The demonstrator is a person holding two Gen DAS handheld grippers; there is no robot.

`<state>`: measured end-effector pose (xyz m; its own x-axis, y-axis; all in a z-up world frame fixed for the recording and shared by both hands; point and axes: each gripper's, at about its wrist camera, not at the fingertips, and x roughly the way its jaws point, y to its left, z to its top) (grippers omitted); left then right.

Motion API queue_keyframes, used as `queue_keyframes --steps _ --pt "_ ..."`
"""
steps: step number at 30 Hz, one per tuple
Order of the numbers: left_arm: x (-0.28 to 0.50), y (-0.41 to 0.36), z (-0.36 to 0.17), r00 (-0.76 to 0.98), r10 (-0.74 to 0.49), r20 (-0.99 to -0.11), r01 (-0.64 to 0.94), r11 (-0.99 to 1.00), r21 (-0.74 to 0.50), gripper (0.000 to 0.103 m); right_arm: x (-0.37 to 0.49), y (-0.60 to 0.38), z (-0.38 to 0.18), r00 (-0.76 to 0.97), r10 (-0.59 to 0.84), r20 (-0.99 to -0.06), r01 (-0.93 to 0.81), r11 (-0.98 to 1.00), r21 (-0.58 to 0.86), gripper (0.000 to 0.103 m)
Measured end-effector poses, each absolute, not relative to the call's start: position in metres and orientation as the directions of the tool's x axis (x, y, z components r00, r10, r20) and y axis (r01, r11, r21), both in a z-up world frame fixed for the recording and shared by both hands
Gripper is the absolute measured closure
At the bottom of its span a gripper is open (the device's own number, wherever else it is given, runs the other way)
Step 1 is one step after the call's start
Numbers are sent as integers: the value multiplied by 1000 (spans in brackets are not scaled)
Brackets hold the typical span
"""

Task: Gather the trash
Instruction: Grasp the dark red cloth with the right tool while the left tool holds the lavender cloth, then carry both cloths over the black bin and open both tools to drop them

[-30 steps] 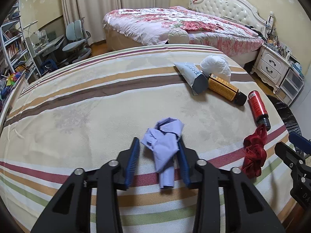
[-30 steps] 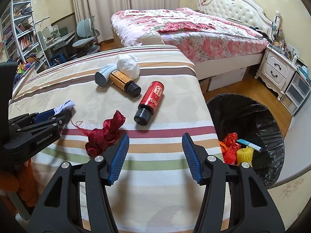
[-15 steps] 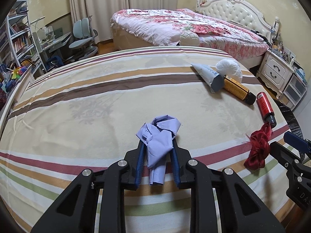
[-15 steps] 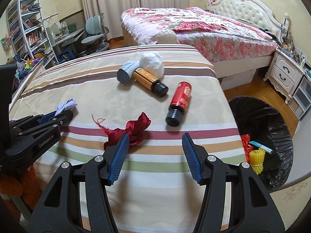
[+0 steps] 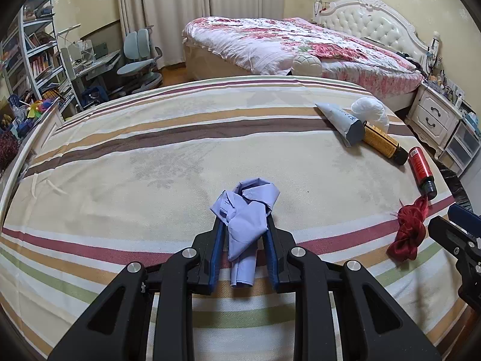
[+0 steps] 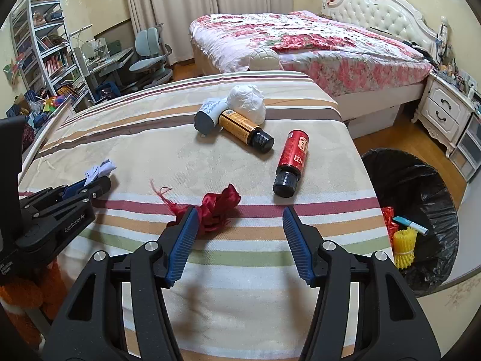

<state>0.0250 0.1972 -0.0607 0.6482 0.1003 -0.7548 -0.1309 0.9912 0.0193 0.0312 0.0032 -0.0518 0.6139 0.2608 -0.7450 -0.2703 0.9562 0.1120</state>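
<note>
Our left gripper (image 5: 244,237) is clamped on a crumpled lilac paper wad (image 5: 245,213); both blue pads press its sides, its creased upper folds fan out beyond the fingertips and a flatter tail hangs back between the fingers, over the striped cloth (image 5: 150,162). Whether it touches the cloth we cannot tell. From our right wrist view, only a pale corner of that wad (image 6: 100,170) shows past the left gripper's black body.

Our right gripper (image 6: 240,221) is spread wide, holding nothing, with a frayed red ribbon (image 6: 216,207) just beside and partly behind its left pad (image 6: 183,240).

Farther out lie two bottles, one amber bottle (image 6: 245,129) and one red bottle (image 6: 291,158), both black-capped and on their sides, plus one grey tube (image 6: 209,114) and one white crumpled wad (image 6: 248,103), the last three touching. One black-lined bin (image 6: 421,180) stands off the table's right edge, its rim cut off; inside we make out yellow and red scraps.
</note>
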Motion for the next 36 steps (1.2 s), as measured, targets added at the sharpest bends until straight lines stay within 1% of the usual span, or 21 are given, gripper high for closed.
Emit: queue_keyframes --steps 2,6,10,16,18,19,20,22,26,36 --pt "25 197 -60 648 102 -755 -134 991 19 78 31 5 -52 611 264 -746 -274 955 114 39" --pt "25 198 -61 647 103 -755 -141 990 14 78 31 12 -53 602 281 -747 -288 950 125 39" --pt "26 200 -61 644 100 -759 -150 989 3 78 34 20 -57 597 279 -752 -293 949 120 34" --pt "27 201 -61 644 101 -759 -149 989 5 78 35 31 -67 575 278 -769 -316 943 105 34" --pt "27 201 -61 644 100 -758 -150 989 3 78 33 31 -69 568 280 -774 -324 940 103 43" --pt "27 201 -61 644 100 -758 -150 989 3 78 33 31 -70 559 288 -778 -331 937 109 53" --pt "27 201 -61 644 100 -758 -151 989 3 78 33 31 -70 555 294 -778 -335 935 114 62" --pt "28 201 -61 645 100 -757 -150 989 3 78 32 32 -70 553 302 -777 -344 932 116 68" --pt "27 200 -58 651 93 -753 -146 989 -4 78 27 32 -66 568 298 -767 -357 929 97 72" --pt "21 190 -48 669 61 -740 -122 992 -29 78 24 9 -51 609 289 -739 -328 940 97 72"
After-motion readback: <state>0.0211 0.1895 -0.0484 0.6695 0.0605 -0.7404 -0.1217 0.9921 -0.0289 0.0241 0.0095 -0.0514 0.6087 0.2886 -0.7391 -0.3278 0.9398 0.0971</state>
